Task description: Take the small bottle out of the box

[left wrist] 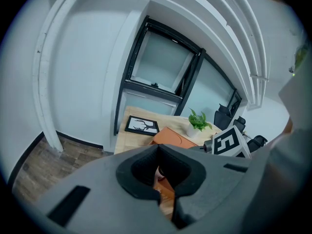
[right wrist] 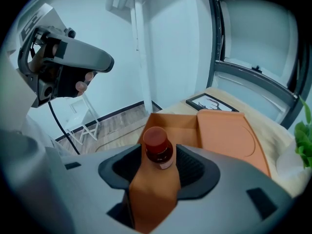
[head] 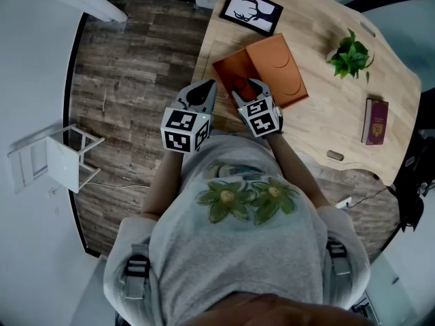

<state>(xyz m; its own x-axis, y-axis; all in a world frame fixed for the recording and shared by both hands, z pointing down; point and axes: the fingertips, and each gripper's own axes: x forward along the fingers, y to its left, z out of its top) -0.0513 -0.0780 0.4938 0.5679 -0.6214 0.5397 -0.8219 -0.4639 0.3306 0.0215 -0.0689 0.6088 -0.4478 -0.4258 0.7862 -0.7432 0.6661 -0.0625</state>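
A person stands at a wooden surface [head: 326, 114], a gripper in each hand. The right gripper [head: 248, 90] is closed on a small bottle [right wrist: 158, 145] with a red cap. It holds the bottle upright over the near end of an open orange box [head: 272, 66], which lies by the surface's edge closest to the person. The left gripper [head: 204, 90] is closed and empty, just beyond that edge, beside the box.

Bottle [right wrist: 157, 147] between right gripper [right wrist: 160, 172] jaws; box [right wrist: 226, 133] on table [head: 326, 114].
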